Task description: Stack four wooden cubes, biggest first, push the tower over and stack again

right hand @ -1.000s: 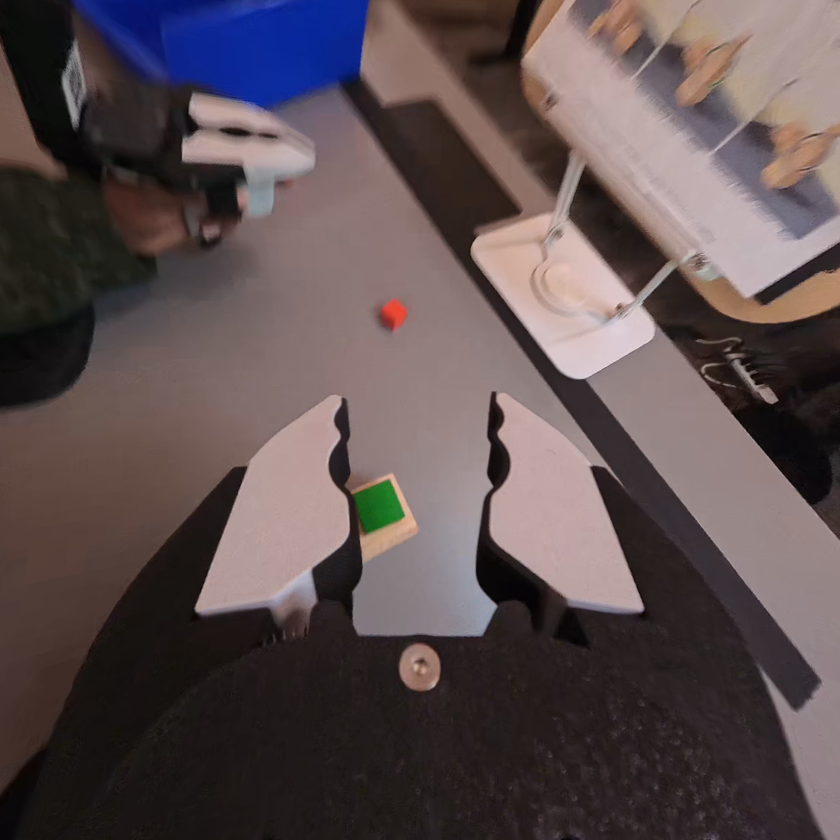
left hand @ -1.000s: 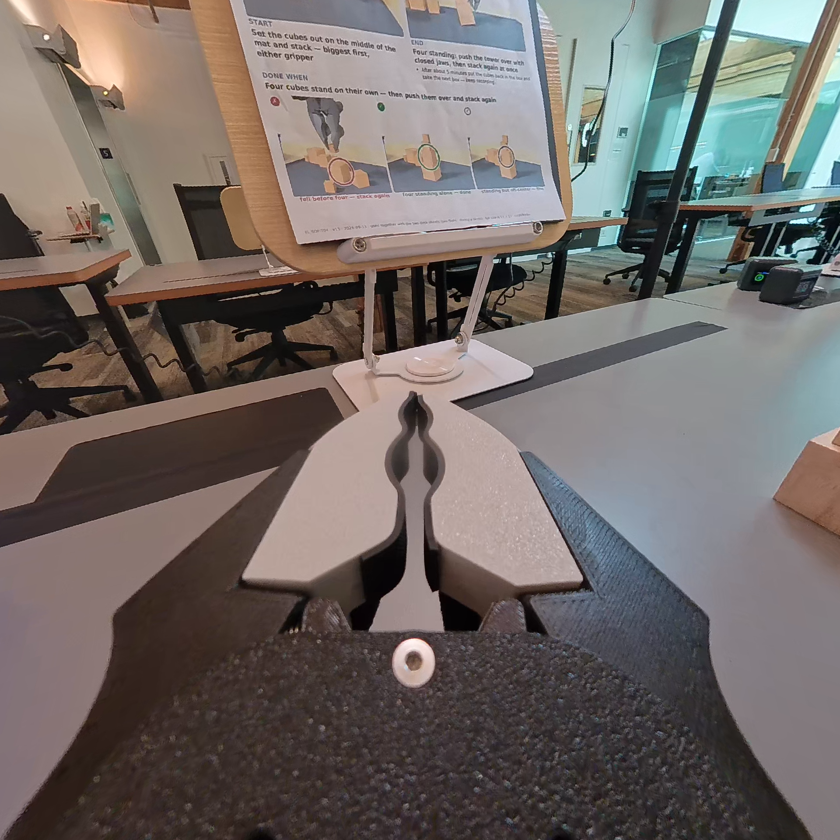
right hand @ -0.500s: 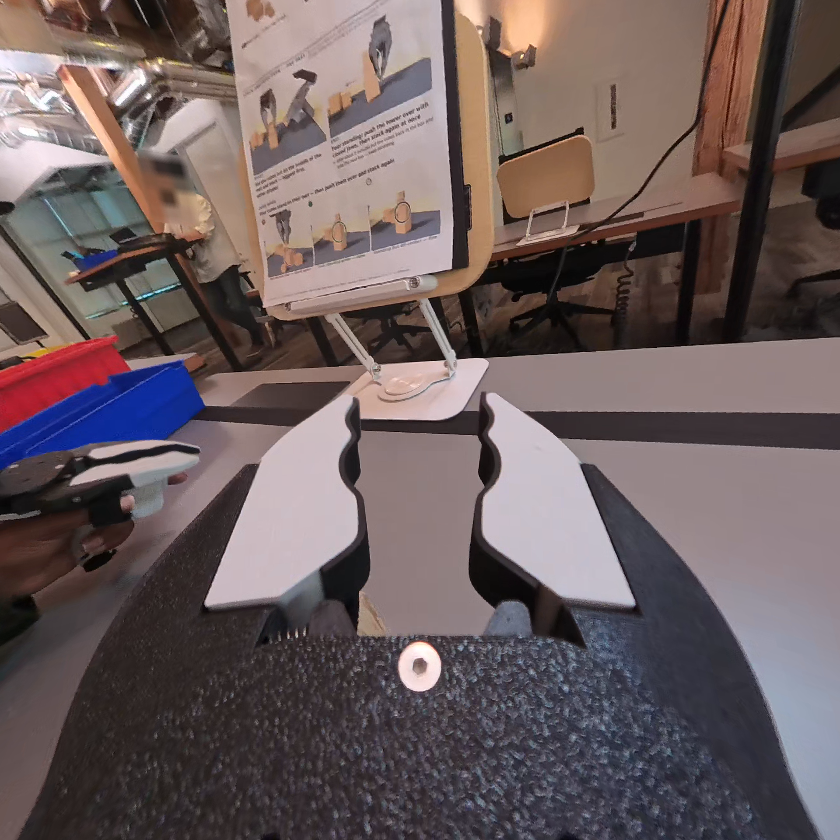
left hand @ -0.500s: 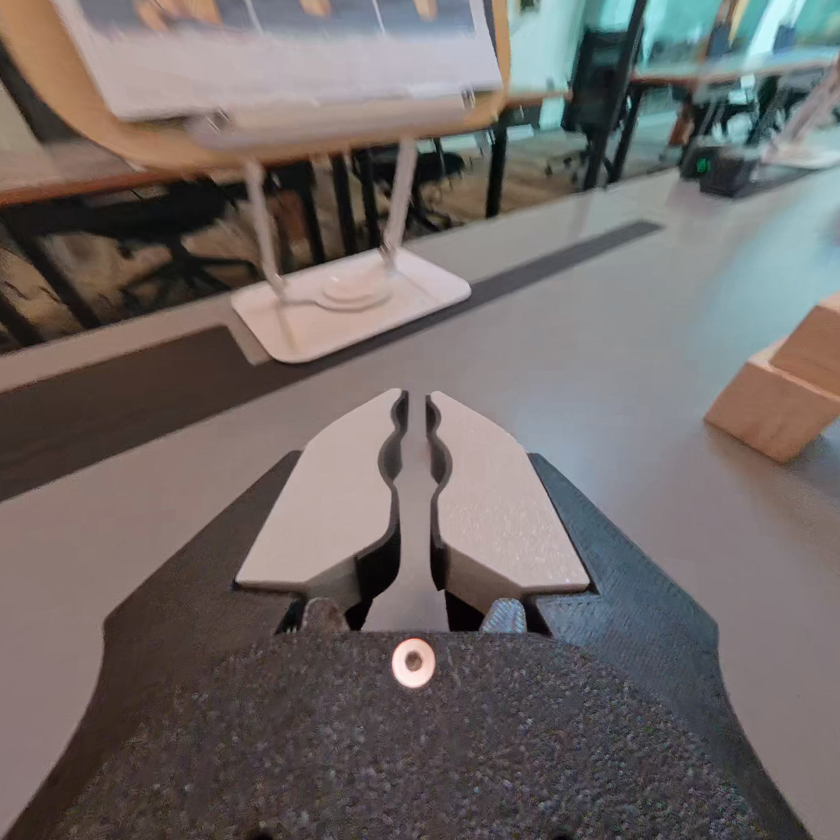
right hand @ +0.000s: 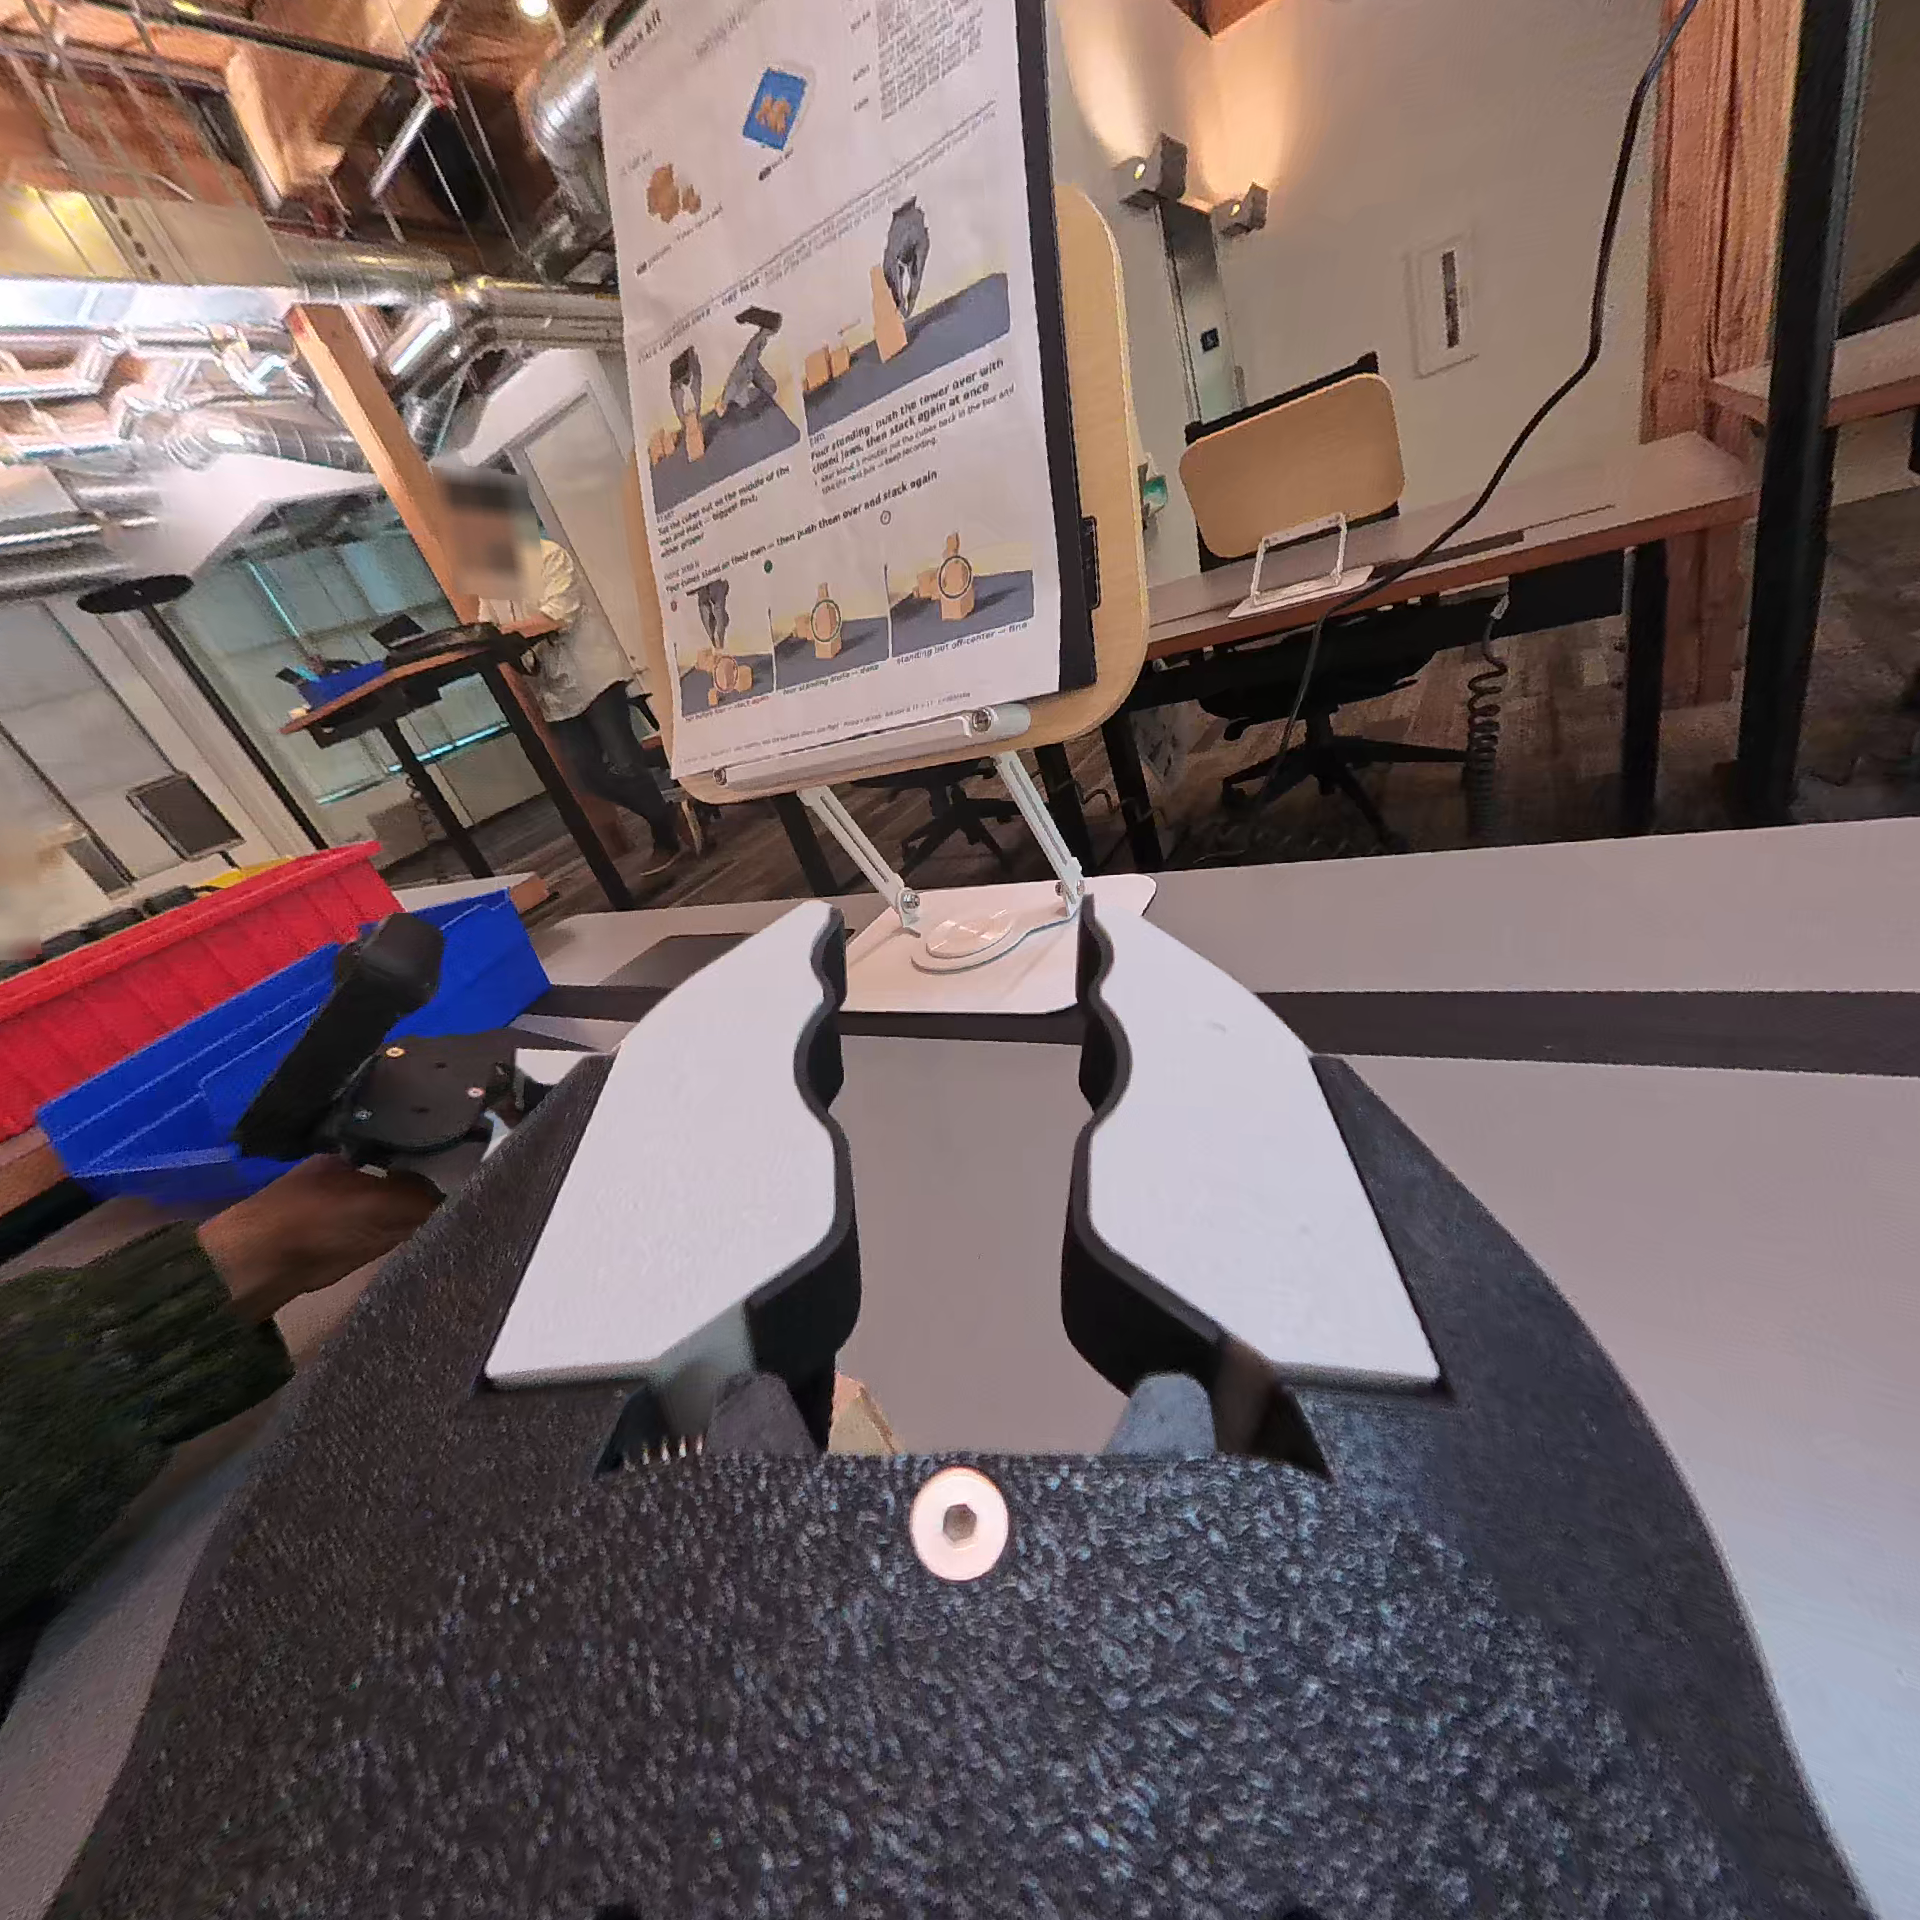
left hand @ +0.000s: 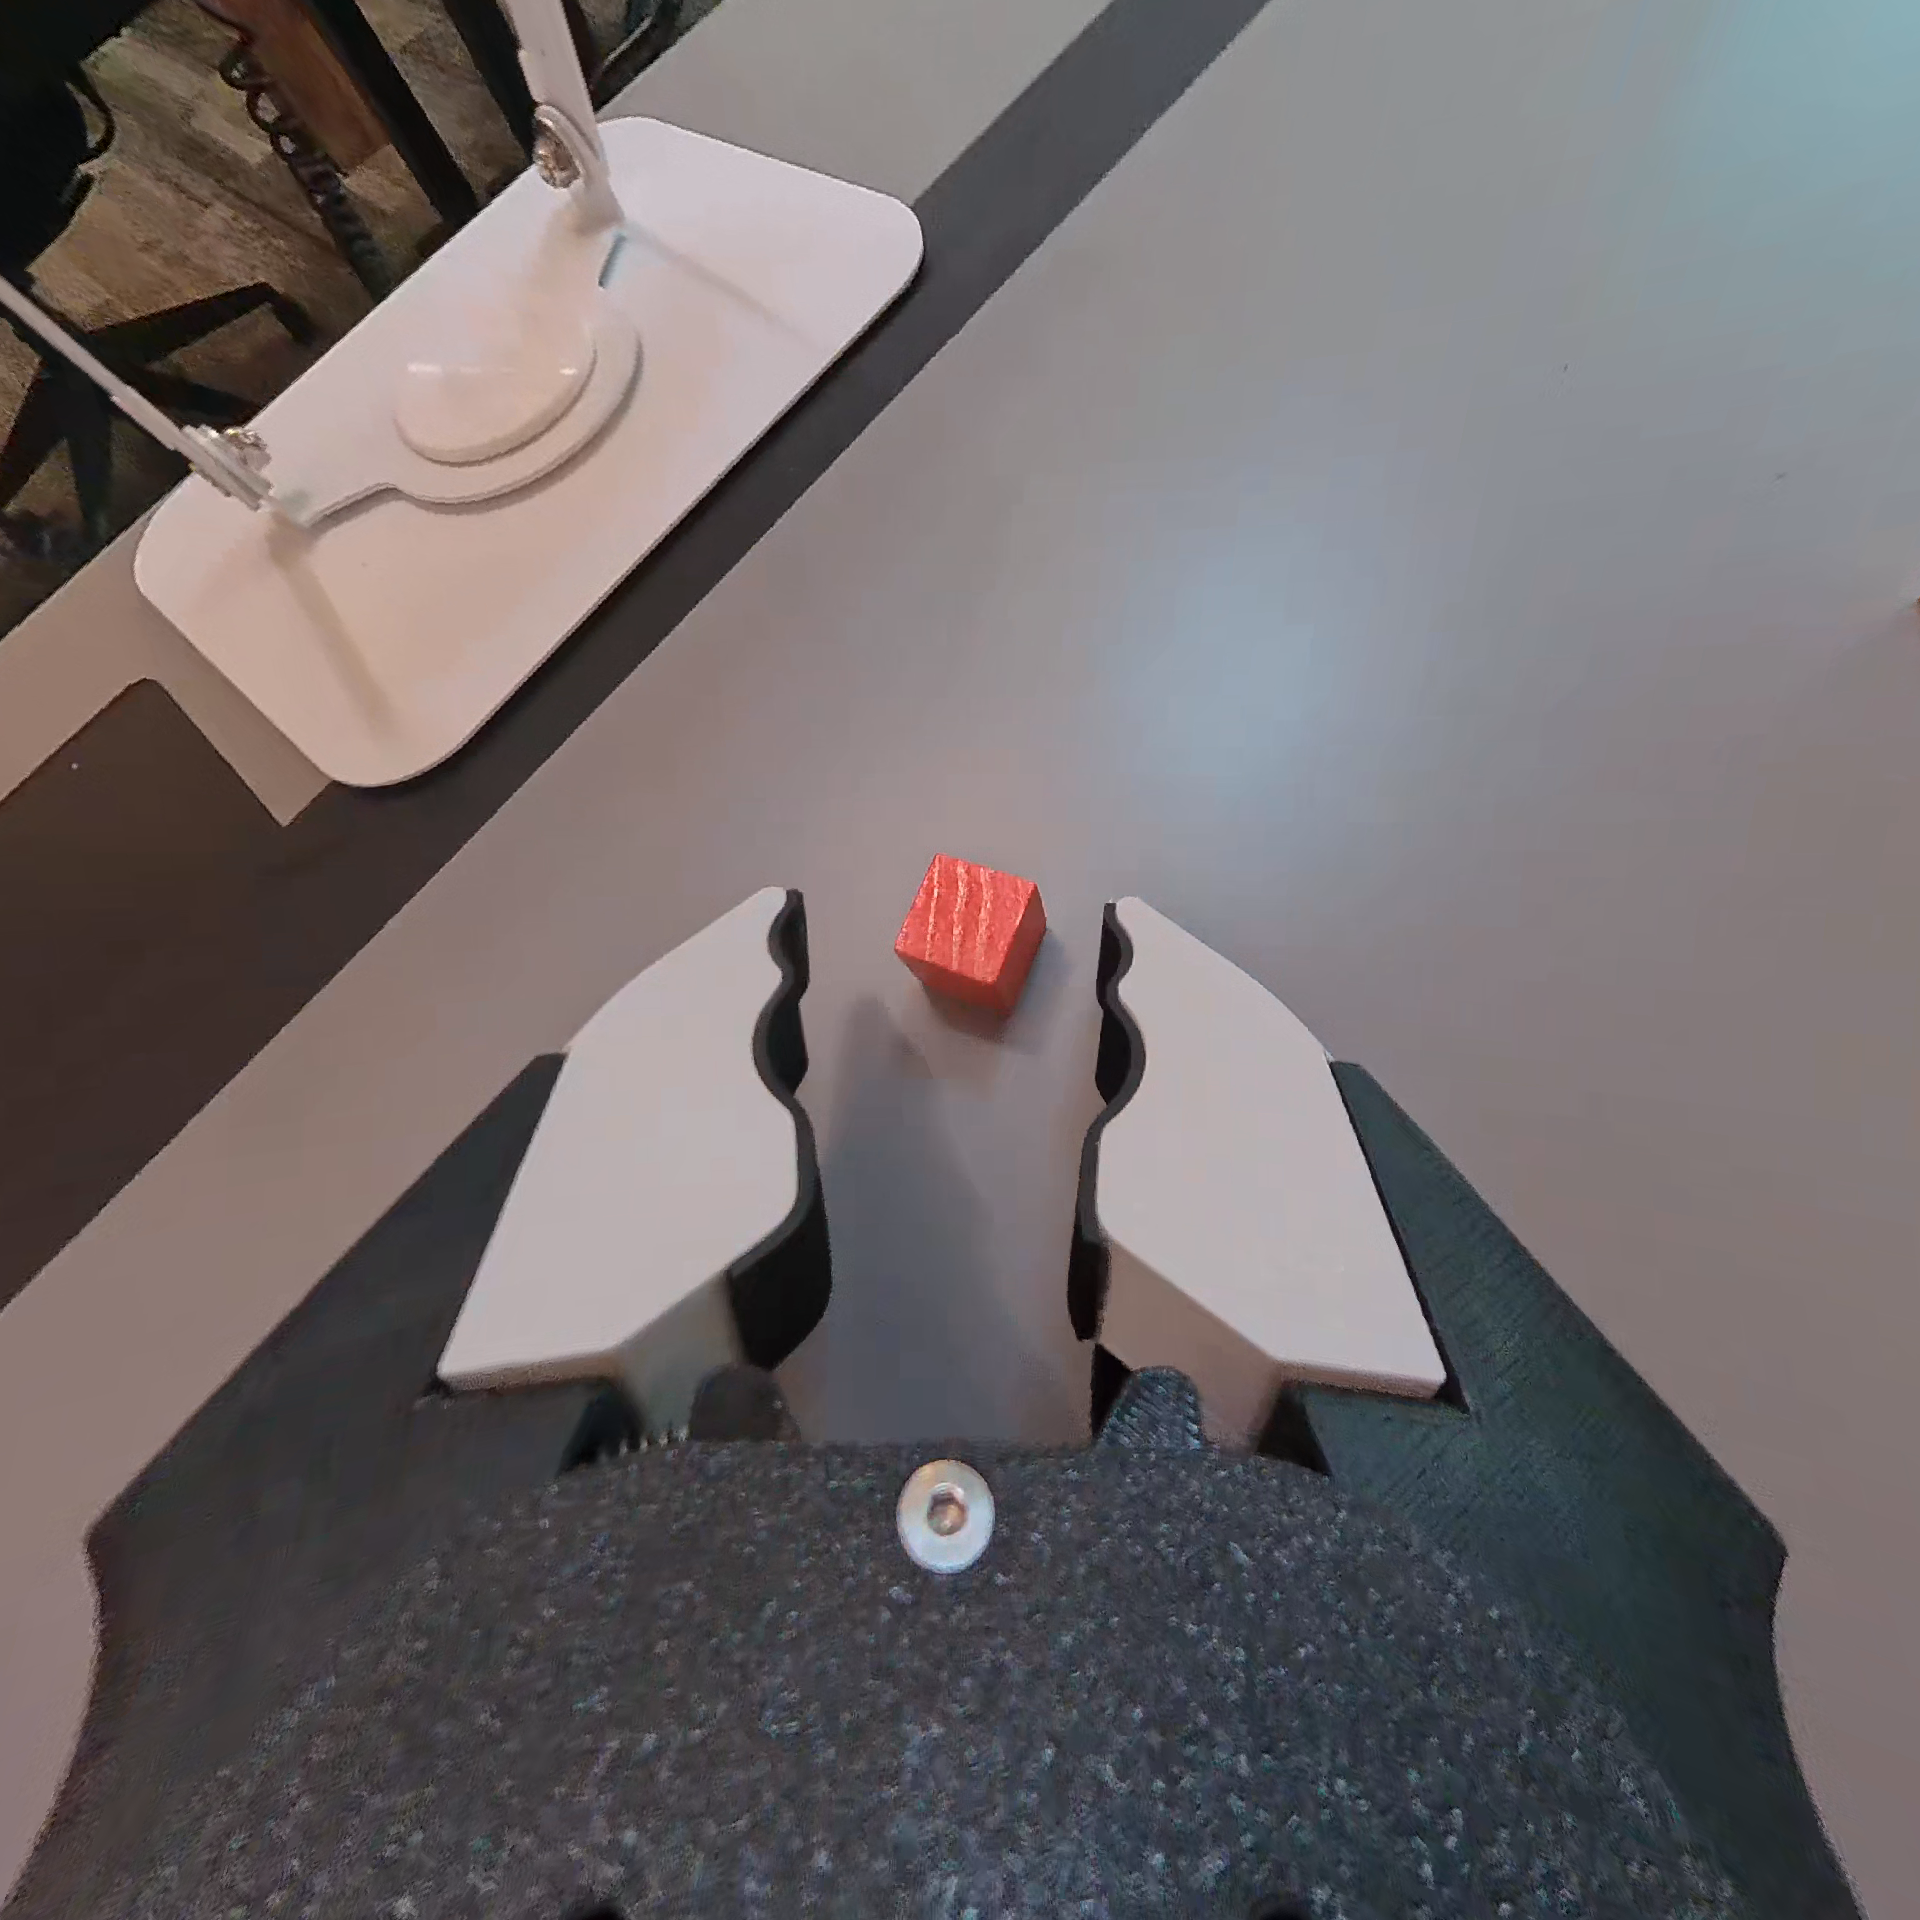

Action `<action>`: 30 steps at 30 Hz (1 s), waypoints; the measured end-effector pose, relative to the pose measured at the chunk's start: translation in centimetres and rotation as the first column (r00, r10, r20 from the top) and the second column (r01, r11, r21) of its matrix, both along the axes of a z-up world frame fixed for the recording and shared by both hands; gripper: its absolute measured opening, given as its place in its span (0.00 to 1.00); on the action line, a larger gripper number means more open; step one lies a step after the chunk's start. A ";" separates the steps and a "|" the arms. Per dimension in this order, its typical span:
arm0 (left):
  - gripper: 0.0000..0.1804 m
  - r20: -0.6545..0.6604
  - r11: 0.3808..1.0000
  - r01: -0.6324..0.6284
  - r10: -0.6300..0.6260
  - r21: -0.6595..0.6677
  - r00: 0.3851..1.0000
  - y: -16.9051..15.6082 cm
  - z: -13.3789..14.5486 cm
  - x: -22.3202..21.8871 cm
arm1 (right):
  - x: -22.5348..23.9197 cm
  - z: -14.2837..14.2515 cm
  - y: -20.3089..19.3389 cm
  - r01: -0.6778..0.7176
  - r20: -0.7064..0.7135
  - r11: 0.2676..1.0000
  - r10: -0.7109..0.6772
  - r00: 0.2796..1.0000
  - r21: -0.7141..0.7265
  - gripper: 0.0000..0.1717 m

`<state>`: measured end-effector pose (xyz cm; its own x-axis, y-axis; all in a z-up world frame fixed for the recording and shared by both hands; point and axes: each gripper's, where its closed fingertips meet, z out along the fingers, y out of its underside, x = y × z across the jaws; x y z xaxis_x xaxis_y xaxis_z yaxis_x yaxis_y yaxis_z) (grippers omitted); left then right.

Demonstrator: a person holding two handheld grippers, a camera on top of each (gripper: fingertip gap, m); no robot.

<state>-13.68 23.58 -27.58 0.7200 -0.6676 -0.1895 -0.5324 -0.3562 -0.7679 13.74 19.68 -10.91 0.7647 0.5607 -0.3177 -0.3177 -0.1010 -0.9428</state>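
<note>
The left tool point(left hand: 951, 914) hangs open over the grey worktop point(left hand: 1351, 520), a small red wooden cube point(left hand: 971, 933) between its fingertips, untouched. The right tool point(right hand: 956, 920) is open, gripping nothing.

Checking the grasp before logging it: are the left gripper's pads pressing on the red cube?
No. The red cube rests on the table between the left gripper's spread fingers, with gaps on both sides.

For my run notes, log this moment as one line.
left tongs: open, astride red cube, not touching | right tongs: open, nothing visible between tips | cube on grey table
</note>
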 end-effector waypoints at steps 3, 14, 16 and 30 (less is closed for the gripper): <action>0.29 -0.043 0.999 0.049 -0.049 -0.008 0.998 0.2 -0.5 0.3 | 0.0 0.4 -0.2 -0.003 0.002 1.000 0.003 1.000 0.008 0.25; 0.12 -0.067 0.994 0.108 -0.107 0.013 0.992 -0.1 -0.8 1.0 | -0.3 -0.2 0.0 -0.021 0.012 1.000 0.021 1.000 -0.008 0.25; 0.12 -0.065 0.994 0.111 -0.109 0.020 0.992 -0.2 -0.8 1.0 | -0.4 -0.4 0.0 -0.023 0.017 1.000 0.023 1.000 -0.012 0.25; 0.12 -0.046 0.964 0.266 -0.266 -0.007 0.963 -3.9 -0.8 2.4 | -0.7 -0.6 -0.3 -0.053 0.028 0.998 0.053 0.998 -0.018 0.23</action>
